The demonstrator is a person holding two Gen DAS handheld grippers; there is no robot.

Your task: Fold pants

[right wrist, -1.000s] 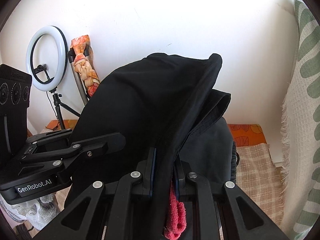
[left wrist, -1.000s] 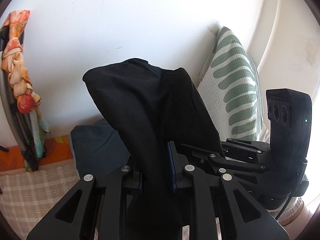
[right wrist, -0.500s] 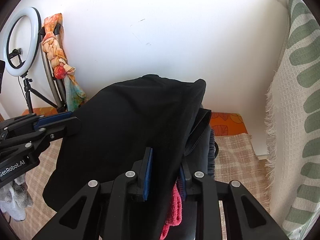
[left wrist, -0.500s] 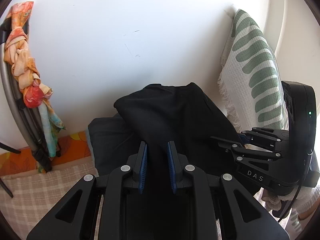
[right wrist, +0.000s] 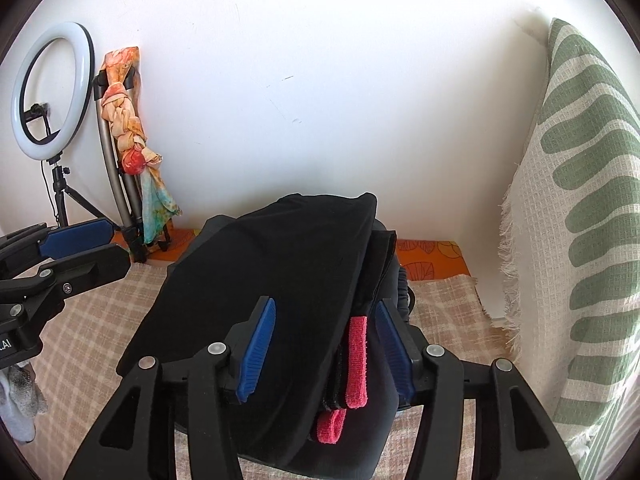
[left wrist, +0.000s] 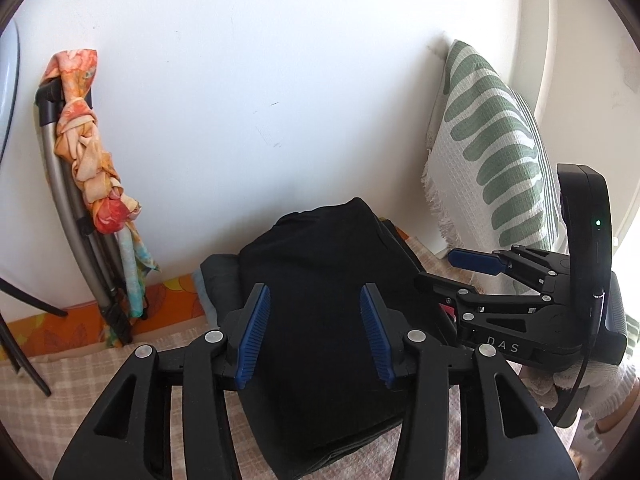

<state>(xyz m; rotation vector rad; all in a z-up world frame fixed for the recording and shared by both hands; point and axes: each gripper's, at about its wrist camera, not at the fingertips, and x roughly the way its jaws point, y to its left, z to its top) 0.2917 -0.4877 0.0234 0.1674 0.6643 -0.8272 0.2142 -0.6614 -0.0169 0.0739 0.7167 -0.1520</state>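
The black pants (left wrist: 320,300) lie folded on top of a pile of dark folded clothes on the checked cloth. They also show in the right wrist view (right wrist: 280,280). My left gripper (left wrist: 314,336) is open, its blue pads either side of the pants without gripping them. My right gripper (right wrist: 326,348) is open over the pile's right edge, where a red strip (right wrist: 356,360) of another garment sticks out. The right gripper also shows at the right of the left wrist view (left wrist: 476,264), and the left gripper at the left of the right wrist view (right wrist: 76,236).
A checked cloth (right wrist: 80,340) covers the surface. A green-and-white patterned blanket (right wrist: 580,240) hangs at the right. A ring light on a tripod (right wrist: 48,92) and a folded stand wrapped in an orange scarf (right wrist: 124,128) lean against the white wall at left. An orange patterned sheet (right wrist: 432,260) lies by the wall.
Both grippers held the black pants up one second ago. They lowered them onto the pile and opened. The pants now lie flat and free.
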